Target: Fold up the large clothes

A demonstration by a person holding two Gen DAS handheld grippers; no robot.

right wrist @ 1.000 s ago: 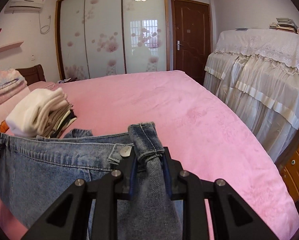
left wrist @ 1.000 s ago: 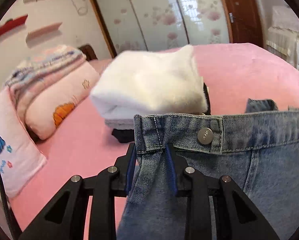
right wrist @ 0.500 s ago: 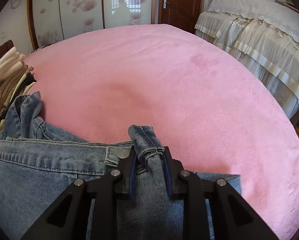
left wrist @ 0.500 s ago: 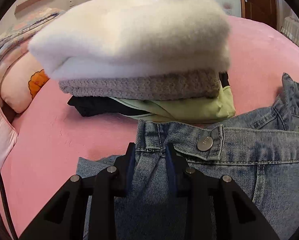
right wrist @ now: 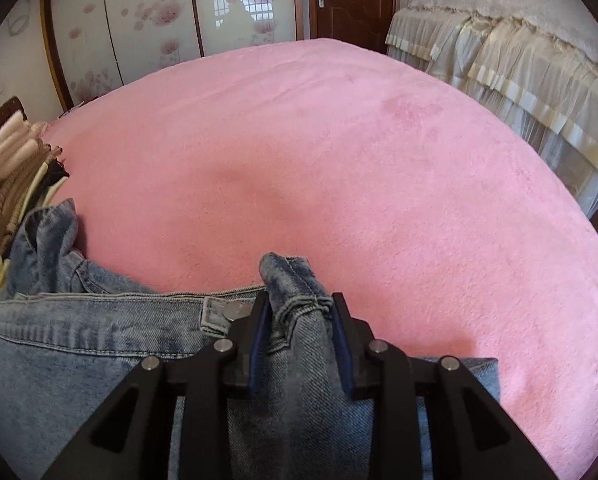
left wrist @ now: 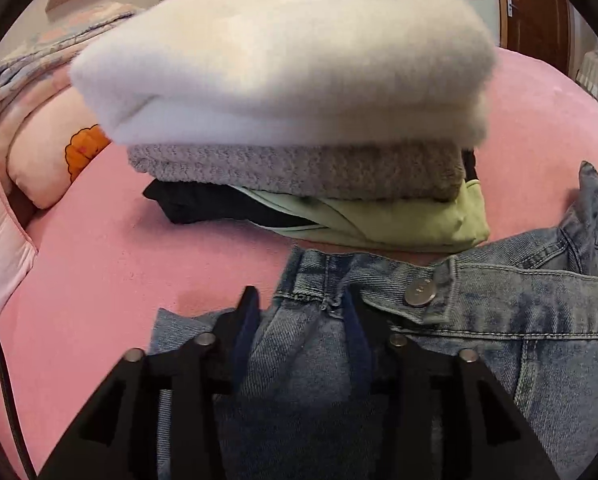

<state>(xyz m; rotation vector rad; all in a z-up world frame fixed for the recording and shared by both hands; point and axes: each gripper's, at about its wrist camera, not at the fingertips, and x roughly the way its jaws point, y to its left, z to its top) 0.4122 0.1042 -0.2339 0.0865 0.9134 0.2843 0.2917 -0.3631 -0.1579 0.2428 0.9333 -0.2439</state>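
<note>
Blue jeans lie on the pink bed, waistband toward a stack of folded clothes topped by a white fluffy piece. My left gripper straddles the waistband's left end. Its jaws are opening: the left pad stands off the denim, and the fabric sits loose between them. In the right wrist view the jeans spread to the left. My right gripper is at the waistband's other end, its jaws opening too, with a bunched fold of denim still between the pads.
The folded stack sits just beyond the jeans at the left. Pink pillows lie left of it. The pink bed stretches far ahead of the right gripper. Cream-draped furniture stands off the bed's right side.
Both grippers came down with the jeans' waistband, from hanging in the air to lying on the bed beside the stack. Both pairs of jaws have now spread wider around the denim.
</note>
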